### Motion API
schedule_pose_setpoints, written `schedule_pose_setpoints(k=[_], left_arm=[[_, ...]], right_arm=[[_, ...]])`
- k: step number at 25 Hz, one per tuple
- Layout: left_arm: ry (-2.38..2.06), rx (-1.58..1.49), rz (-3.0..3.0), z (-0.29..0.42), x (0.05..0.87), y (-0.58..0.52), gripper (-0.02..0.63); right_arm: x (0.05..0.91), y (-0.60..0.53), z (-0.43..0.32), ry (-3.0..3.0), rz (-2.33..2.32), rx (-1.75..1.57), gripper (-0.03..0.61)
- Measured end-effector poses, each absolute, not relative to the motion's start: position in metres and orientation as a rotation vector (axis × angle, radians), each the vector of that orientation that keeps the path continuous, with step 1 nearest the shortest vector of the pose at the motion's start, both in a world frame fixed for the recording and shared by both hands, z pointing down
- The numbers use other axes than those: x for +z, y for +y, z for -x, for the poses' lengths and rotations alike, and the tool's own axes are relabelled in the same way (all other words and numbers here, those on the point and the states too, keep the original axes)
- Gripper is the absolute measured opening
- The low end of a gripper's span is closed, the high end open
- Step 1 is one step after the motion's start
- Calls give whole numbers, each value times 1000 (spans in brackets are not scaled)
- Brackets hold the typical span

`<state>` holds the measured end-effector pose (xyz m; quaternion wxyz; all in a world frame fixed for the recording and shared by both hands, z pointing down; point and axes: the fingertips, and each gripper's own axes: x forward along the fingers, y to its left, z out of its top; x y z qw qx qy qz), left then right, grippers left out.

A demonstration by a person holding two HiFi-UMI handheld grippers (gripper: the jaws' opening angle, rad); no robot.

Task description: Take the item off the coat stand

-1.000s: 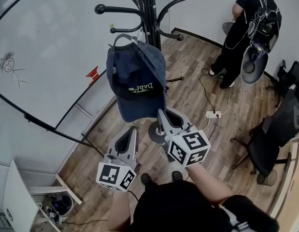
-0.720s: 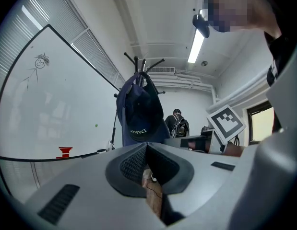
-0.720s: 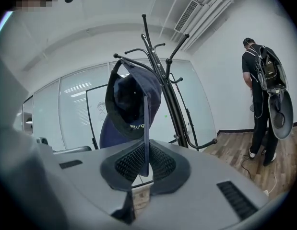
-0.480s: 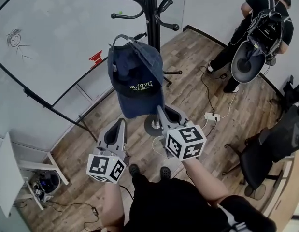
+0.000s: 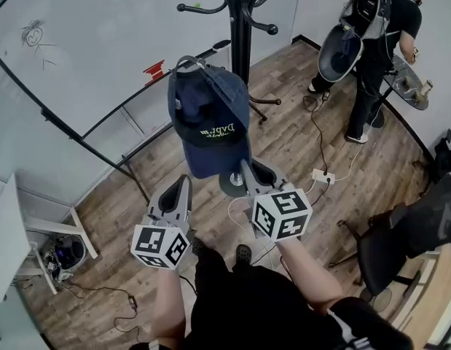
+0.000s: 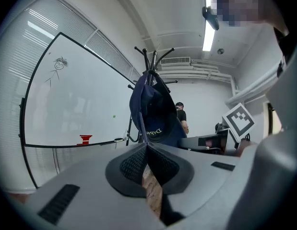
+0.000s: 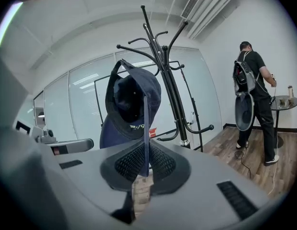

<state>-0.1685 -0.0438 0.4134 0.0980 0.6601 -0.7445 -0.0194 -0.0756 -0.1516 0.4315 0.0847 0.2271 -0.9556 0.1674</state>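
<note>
Right gripper (image 5: 244, 170) fingers clamp cap (image 5: 209, 115) brim (left gripper (image 5: 185, 182) shut, empty); coat stand (image 5: 240, 42) cropped.

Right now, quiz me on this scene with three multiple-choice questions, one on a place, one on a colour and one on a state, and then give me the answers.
1. Where does the white power strip lie?
A. on the wooden floor
B. on a shelf
C. in a drawer

2. What colour is the cap?
A. red
B. white
C. navy blue

3. How does the right gripper stand?
A. open and empty
B. shut on the cap's brim
C. shut on a coat hanger

Answers:
1. A: the head view shows the strip flat on the floorboards, with its cable trailing beside it.
2. C: the cap is dark blue with light lettering in every view.
3. B: the right gripper view shows the jaws pinched together on the thin edge of the brim.
</note>
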Motion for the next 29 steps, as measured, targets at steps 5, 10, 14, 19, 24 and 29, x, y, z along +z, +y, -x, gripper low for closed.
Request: schedule_pose_setpoints(k=[5, 10, 14, 19, 24, 29], left_arm=[[-2200, -52, -1954, 166, 413, -48, 15], [-2189, -37, -1984, 162, 408, -55, 14], [-2187, -31, -1991, 161, 407, -56, 15], [-2184, -34, -2005, 159, 403, -60, 14], [-2177, -35, -2017, 157, 402, -62, 15], [-2161, -25, -2029, 152, 404, -64, 15]], right_arm=[[433, -151, 75, -2848, -669, 464, 43], [430, -157, 75, -2855, -677, 462, 43], [429, -159, 76, -2854, -676, 465, 43], [424, -160, 75, -2860, -675, 445, 43], [423, -160, 75, -2865, -668, 448, 43], [423, -160, 73, -2863, -672, 444, 43]])
